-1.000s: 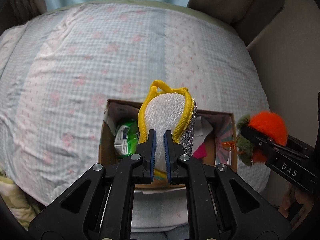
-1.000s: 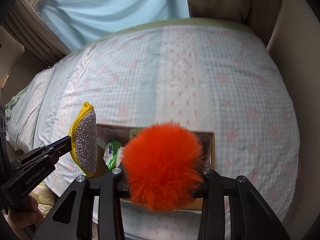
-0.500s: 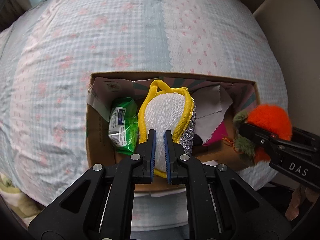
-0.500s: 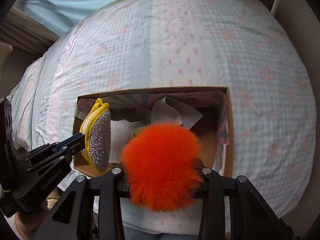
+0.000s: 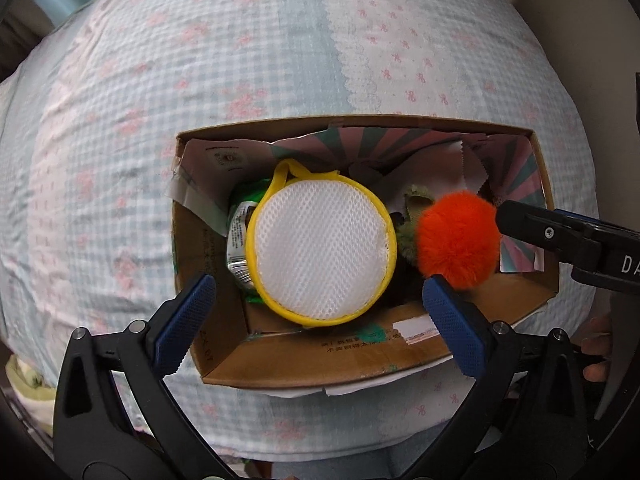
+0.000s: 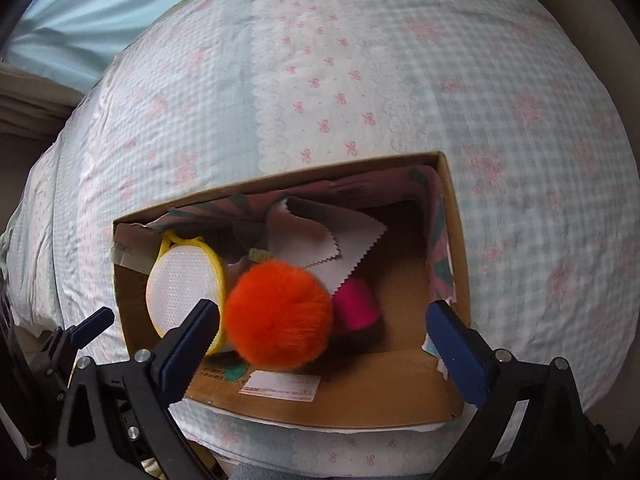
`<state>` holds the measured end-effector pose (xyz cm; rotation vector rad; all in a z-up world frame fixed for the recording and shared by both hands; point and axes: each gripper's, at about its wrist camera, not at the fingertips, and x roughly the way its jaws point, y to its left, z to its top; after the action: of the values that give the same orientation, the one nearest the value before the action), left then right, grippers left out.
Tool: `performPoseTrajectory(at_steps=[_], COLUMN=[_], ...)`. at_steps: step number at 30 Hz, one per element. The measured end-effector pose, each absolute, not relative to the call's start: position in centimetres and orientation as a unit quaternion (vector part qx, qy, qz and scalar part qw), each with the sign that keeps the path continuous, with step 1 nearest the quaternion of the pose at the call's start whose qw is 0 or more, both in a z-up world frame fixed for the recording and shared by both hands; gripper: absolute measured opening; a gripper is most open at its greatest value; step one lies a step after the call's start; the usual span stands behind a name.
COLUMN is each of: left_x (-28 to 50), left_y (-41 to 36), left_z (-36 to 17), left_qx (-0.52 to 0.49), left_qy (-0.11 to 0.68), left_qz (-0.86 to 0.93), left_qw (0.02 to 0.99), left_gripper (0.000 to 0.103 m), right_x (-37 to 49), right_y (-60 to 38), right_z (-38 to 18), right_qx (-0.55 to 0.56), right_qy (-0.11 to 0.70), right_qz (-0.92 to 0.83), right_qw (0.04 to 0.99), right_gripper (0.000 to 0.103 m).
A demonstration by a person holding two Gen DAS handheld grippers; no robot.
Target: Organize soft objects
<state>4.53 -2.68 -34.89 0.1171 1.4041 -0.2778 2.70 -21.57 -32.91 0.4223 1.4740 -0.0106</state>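
Note:
An open cardboard box [image 5: 360, 125] lies on the bed. Inside it lies a round white mesh scrubber with a yellow rim [image 5: 322, 250], flat side up, with my left gripper [image 5: 318, 300] above it. Its jaws are opening wide and its pads touch nothing. An orange pompom [image 6: 280, 314] with an olive tuft rests in the box [image 6: 280, 184] beside the scrubber [image 6: 182, 292]. My right gripper [image 6: 324, 320] is over it, jaws opening, the pompom between them but free of the pads. The left view also shows the pompom [image 5: 458, 240].
Also in the box are white zigzag-edged cloth swatches [image 6: 324, 240], a pink item [image 6: 356, 304] and a green packet [image 5: 240, 240]. A checked bedsheet [image 5: 240, 60] surrounds the box. A pale blue curtain [image 6: 80, 8] hangs beyond the bed. A person's fingers [image 5: 596, 360] show at right.
Both grippers sank toward the box and opened. The scrubber dropped flat into the box from the left jaws, and the orange pompom left the right jaws and lies inside.

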Motion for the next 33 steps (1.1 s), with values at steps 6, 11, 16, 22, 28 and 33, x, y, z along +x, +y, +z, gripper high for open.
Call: performPoseTrajectory(at_steps=[6, 11, 16, 22, 28, 33], left_x=[4.6, 4.4, 3.9, 2.9, 1.5, -0.2], left_y=[-2.3, -2.2, -2.2, -2.1, -0.6, 0.6], left_z=[-34.2, -32.7, -29.6, -22.9, -15.6, -9.8], left_qx=[0.051, 0.045, 0.039, 0.033, 0.003, 0.002], left_qy=[0.639, 0.63, 0.61, 0.559, 0.496, 0.446], left_qz=[-0.12, -0.111, -0.107, -0.104, -0.099, -0.084], left_qw=[0.758, 0.767, 0.784, 0.822, 0.863, 0.891], left_gripper=[0.103, 0.103, 0.103, 0.103, 0.103, 0.103], right_x=[2.0, 2.0, 1.9, 1.3, 0.3, -1.5], right_y=[-22.0, -21.8, -21.5, -21.7, -22.0, -22.6], right_z=[-32.8, -32.0, -30.1, -24.6, -17.7, -11.8], right_qx=[0.199, 0.197, 0.187, 0.158, 0.124, 0.099], right_qy=[0.669, 0.665, 0.656, 0.622, 0.576, 0.528], right_qz=[-0.009, -0.005, 0.007, 0.009, 0.004, -0.01], right_qw=[0.716, 0.721, 0.731, 0.767, 0.808, 0.843], right_gripper=[0.103, 0.103, 0.103, 0.103, 0.103, 0.103])
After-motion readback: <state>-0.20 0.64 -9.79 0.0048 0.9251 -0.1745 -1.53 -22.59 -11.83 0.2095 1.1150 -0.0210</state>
